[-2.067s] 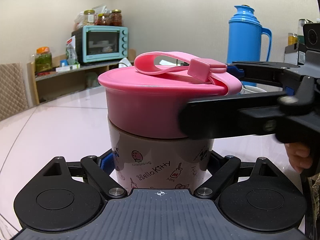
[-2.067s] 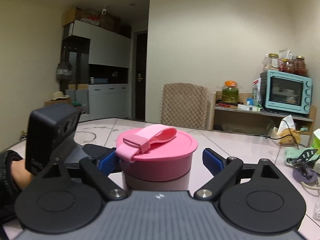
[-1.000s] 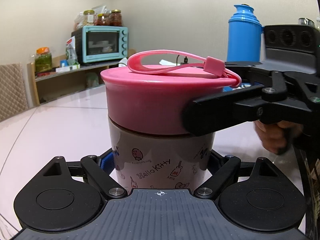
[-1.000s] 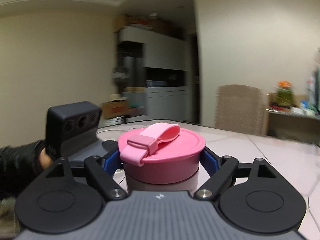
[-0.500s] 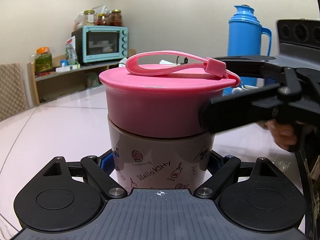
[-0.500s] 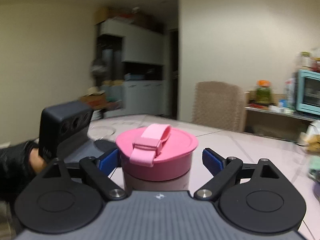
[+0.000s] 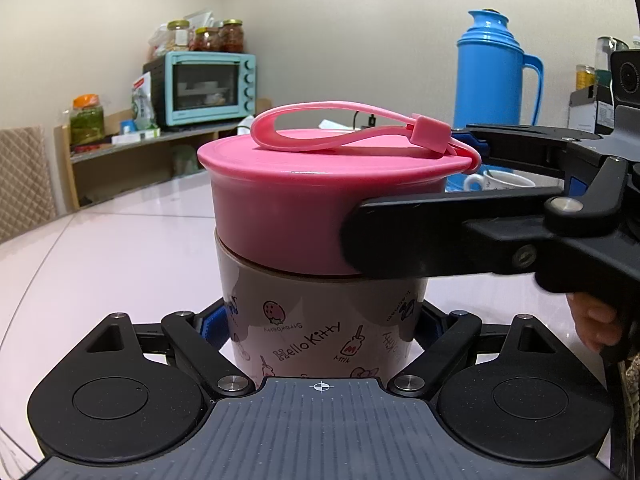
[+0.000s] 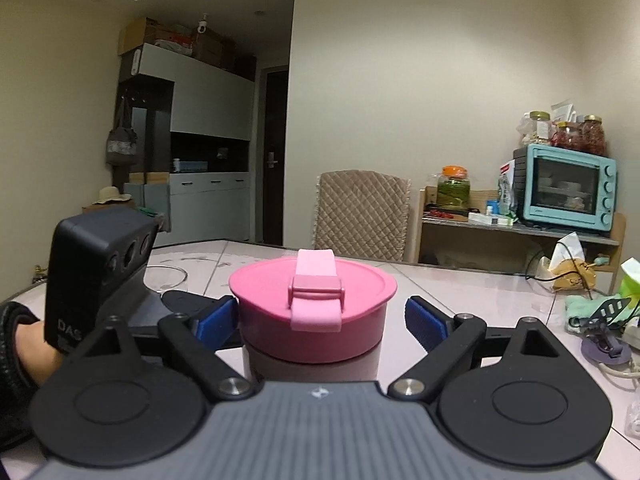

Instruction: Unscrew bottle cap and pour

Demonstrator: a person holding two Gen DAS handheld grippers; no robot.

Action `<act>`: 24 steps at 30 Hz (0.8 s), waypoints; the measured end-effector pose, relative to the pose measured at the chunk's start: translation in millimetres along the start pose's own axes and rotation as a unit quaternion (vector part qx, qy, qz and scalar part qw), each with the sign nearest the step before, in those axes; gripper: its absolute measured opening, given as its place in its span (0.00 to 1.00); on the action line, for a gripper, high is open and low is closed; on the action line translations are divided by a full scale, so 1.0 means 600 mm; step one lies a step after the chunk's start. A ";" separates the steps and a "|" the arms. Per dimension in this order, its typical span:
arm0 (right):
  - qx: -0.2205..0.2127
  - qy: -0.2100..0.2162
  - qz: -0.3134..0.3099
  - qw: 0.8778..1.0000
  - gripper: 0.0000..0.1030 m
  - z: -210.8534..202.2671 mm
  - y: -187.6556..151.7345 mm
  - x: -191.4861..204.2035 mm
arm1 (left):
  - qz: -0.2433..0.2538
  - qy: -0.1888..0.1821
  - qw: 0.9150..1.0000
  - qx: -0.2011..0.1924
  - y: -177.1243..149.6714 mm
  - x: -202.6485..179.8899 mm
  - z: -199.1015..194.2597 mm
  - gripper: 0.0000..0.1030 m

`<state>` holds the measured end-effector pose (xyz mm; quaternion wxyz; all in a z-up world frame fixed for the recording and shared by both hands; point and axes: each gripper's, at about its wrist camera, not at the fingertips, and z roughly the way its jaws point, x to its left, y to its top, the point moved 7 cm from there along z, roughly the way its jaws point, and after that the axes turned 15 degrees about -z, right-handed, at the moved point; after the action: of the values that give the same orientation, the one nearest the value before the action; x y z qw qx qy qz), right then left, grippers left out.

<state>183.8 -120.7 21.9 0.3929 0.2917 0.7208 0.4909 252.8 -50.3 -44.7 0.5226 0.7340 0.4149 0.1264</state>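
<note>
My left gripper point(image 7: 322, 320) is clenched on the printed body of the Hello Kitty bottle point(image 7: 320, 332), which stands upright on the pale desk point(image 7: 104, 256). The pink cap point(image 8: 314, 312) sits on the bottle, its pink strap point(image 8: 316, 284) lying across the top. My right gripper point(image 8: 316, 320) stands level with the cap and straddles it with jaws parted; the right blue pad point(image 8: 420, 324) is clear of the cap, while the left pad point(image 8: 214, 320) is just beside it, contact uncertain. A blue thermos point(image 7: 494, 76) and a white mug point(image 7: 500, 180) stand behind the bottle. A teal toaster oven point(image 8: 568, 188) rests on a wooden shelf point(image 8: 516, 228).
</note>
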 end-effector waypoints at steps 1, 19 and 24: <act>0.001 -0.007 -0.005 1.000 0.89 0.002 0.003 0.003 | 0.000 0.000 1.000 0.000 0.000 0.000 0.000 0.88; -0.004 0.133 -0.020 0.991 0.82 0.014 -0.001 -0.024 | 0.001 0.000 1.000 0.000 -0.004 -0.001 -0.002 0.88; -0.036 0.255 -0.032 0.966 0.82 0.025 -0.008 -0.070 | 0.005 0.001 1.000 -0.001 -0.005 -0.001 -0.004 0.88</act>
<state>218.3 -149.3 25.8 0.2221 0.1198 0.7878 0.5619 249.3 -48.7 -46.3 0.5222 0.7355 0.4117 0.1298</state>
